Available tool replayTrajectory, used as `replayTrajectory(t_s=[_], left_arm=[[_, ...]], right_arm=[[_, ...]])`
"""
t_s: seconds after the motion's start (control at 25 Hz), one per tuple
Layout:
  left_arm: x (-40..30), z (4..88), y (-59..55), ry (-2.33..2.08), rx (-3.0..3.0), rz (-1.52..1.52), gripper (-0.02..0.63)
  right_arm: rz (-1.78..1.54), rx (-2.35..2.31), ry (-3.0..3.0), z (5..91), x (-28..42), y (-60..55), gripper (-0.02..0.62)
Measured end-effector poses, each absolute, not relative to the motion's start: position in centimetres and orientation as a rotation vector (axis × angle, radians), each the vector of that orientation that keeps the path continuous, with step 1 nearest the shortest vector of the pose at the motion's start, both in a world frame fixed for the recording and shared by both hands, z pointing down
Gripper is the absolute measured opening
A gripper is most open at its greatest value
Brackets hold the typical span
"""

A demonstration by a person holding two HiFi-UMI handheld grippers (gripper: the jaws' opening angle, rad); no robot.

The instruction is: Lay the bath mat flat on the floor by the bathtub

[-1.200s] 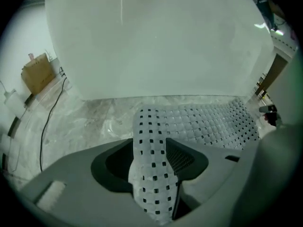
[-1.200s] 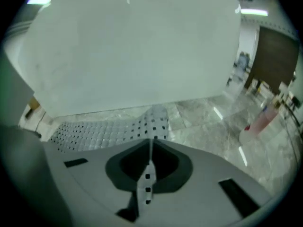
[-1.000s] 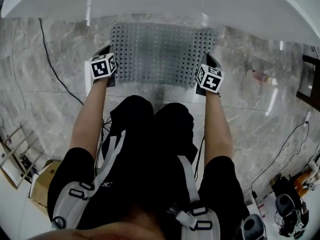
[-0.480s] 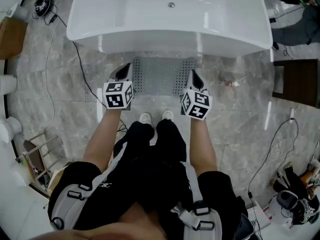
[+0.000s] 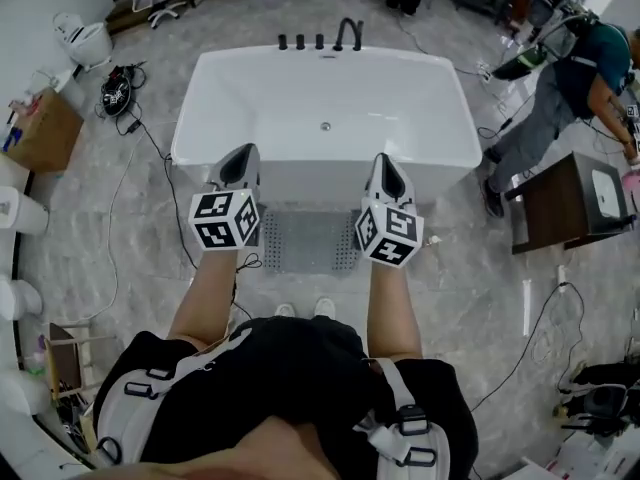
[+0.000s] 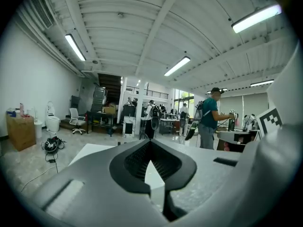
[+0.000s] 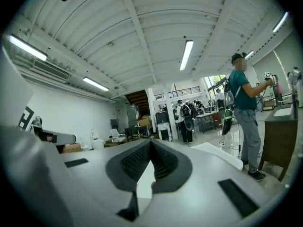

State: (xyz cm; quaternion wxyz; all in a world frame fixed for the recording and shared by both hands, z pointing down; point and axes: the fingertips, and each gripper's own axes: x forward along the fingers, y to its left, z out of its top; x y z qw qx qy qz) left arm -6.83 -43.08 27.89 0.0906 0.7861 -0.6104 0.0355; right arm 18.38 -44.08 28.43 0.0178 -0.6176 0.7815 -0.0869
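Observation:
The grey perforated bath mat [image 5: 308,240] lies flat on the marble floor, right against the front of the white bathtub [image 5: 325,108]. My left gripper [image 5: 240,161] is held up in the air over the tub's near left edge, shut and empty. My right gripper [image 5: 385,173] hangs likewise over the tub's near right edge, also shut with nothing in it. In the left gripper view the jaws [image 6: 150,143] meet at their tips and point across the room; the right gripper view shows the same [image 7: 150,143]. The person's shoes [image 5: 304,309] stand just short of the mat.
A black cable [image 5: 160,173] runs across the floor left of the tub. A dark cabinet [image 5: 570,203] stands at the right, with a person in a teal shirt [image 5: 570,73] beside it. Boxes and white fixtures [image 5: 40,128] line the left wall.
The person has stood up from a crouch. Both grippers rose off the mat's near corners and now hang high above the tub's edge. The mat stays flat on the floor.

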Motion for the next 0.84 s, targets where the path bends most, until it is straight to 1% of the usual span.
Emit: replayTrajectory(t_s=[0.28, 0.56, 0.84], left_arm=[[-7.1, 25.7, -41.8, -1.818, 2.35, 0.066, 0.002], [-8.3, 25.2, -40.5, -1.816, 2.383, 0.058, 0.002], [-3.2, 24.5, -39.2, -1.815, 2.395, 0.069, 0.002]], right_arm=[[-0.196, -1.887, 2.4, 24.9, 19.4, -42.3, 0.005], [-0.172, -1.888, 2.391, 25.1, 18.1, -40.9, 0.005], [-0.178, -1.869, 2.396, 24.7, 22.7, -39.9, 0.006]])
